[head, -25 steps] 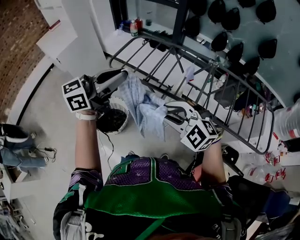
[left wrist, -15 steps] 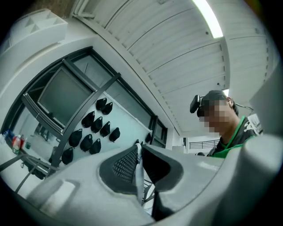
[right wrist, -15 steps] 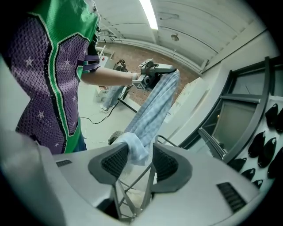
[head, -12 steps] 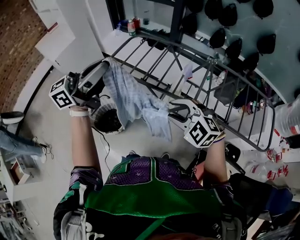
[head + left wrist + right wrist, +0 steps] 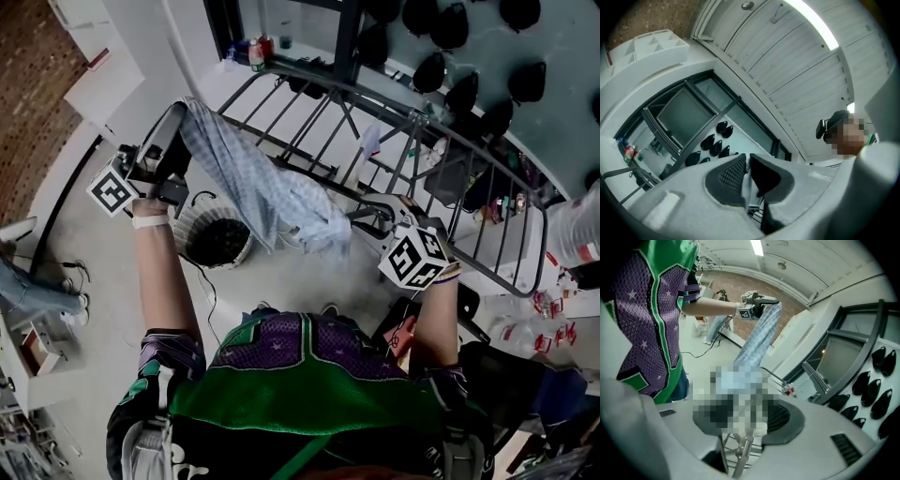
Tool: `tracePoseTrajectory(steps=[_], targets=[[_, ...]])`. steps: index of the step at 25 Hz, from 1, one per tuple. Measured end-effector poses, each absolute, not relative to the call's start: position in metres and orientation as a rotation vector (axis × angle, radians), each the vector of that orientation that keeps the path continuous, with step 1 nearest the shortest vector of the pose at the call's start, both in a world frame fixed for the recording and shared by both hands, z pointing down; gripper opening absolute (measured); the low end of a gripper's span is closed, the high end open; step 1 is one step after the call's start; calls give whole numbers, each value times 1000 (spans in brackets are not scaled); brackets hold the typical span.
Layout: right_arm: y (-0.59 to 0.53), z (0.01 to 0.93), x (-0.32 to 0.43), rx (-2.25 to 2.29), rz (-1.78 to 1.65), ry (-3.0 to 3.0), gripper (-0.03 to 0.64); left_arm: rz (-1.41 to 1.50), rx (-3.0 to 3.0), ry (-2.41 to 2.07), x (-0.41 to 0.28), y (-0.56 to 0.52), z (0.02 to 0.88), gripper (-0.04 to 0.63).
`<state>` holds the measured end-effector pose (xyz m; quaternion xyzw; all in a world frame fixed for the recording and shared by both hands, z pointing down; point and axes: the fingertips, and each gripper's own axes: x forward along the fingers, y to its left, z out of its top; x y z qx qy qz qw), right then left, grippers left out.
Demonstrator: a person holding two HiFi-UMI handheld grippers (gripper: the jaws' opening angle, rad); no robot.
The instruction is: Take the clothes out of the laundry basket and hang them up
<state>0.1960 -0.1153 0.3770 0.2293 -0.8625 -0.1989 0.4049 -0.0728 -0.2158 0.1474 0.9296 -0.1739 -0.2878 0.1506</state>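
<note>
A blue checked cloth [image 5: 262,187] stretches from my left gripper [image 5: 176,122], high at the upper left, down across the grey drying rack [image 5: 441,141] to my right gripper [image 5: 361,214]. The left gripper [image 5: 747,161] is shut on a thin fold of the cloth. The right gripper [image 5: 750,416] stands open; its jaws have just been opening, and the cloth's lower end [image 5: 759,333] lies loosely between them above a rack rod [image 5: 740,453]. The white laundry basket [image 5: 192,220] sits on the floor under the cloth.
Bottles [image 5: 255,52] stand on the ledge behind the rack. Black rounded items [image 5: 464,89] hang on the wall at the right. A cable [image 5: 208,291] trails over the floor. Another person's legs [image 5: 28,291] show at the left edge.
My left gripper has risen and swung to the left, drawing the cloth out long. The right gripper has shifted right and lower beside the rack, and the cloth's end has slackened there.
</note>
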Motion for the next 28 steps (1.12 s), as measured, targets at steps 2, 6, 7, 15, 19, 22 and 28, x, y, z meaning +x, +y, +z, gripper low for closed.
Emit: tracePoseTrajectory(steps=[2,6,7,15,19,22,28], targets=[[-116,376,203,605,-488,-2173,175,-831,2681,-496,-73,-216,142,38],[-119,369,207,637,-483,-2194,175,-741,2749,-404,-55,-206,137,38],[-119,366,205,642,-485,-2216,175,-681,2777,-380,-46,-202,140,38],[-128,346,172,634,-493,-2389,175,-474,2830,-295,-21,-186,156,38],[-132,339,158,618,-497,-2453,175,-464,2827,-206,-22,-172,152,38],[-136,336,146,597,-498,-2483,175,-531,2786,-136,-28,-168,147,38],[-142,326,126,552,-498,-2558,175,-656,2684,95,-28,-150,135,38]])
